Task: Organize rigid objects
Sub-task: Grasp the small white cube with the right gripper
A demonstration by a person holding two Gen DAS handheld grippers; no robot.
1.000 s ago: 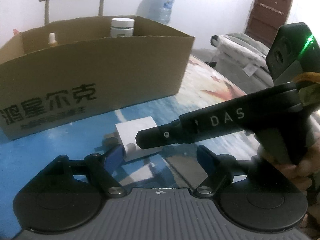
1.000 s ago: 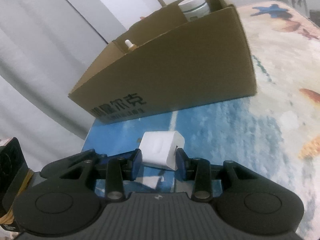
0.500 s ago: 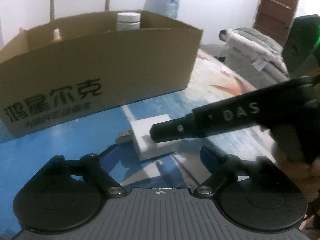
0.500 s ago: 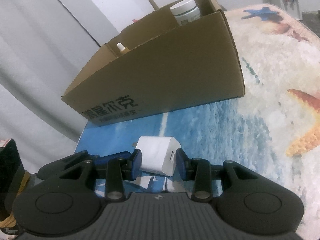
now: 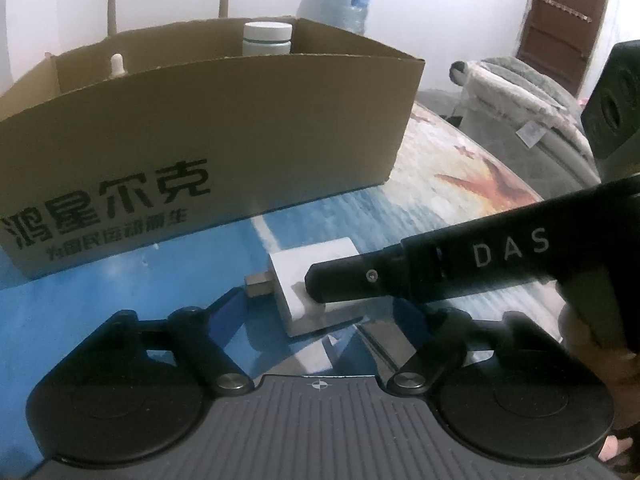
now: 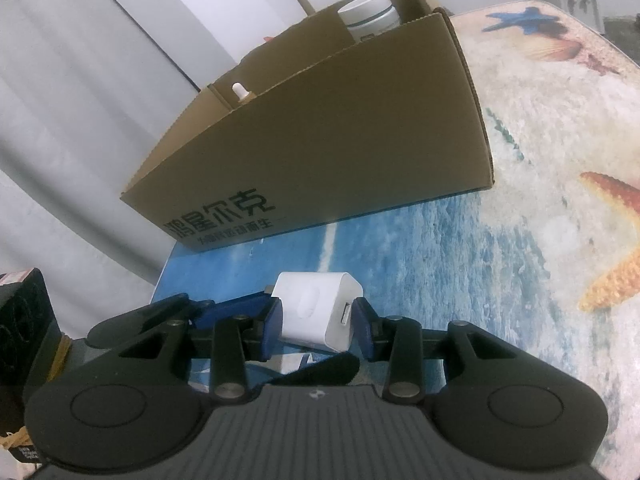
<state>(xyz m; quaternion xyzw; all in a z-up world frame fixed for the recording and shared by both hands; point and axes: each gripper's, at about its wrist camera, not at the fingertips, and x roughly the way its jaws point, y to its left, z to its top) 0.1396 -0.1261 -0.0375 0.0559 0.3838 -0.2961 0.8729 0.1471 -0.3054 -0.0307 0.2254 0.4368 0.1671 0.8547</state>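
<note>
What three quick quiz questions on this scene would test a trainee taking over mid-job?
1. True or false: the right gripper is shut on the white cube-shaped plastic charger.
2. Which item stands in the brown cardboard box?
A. white-capped round jar
B. red mug
C. green plate
3. Fill in: the charger's metal prongs point toward the ____ gripper's side in the left wrist view.

Key
1. True; its blue pads press on both sides.
2. A; a small white-tipped bottle is in there too.
3. Left; the left gripper has just been closing, but its fingers clamp nothing.
</note>
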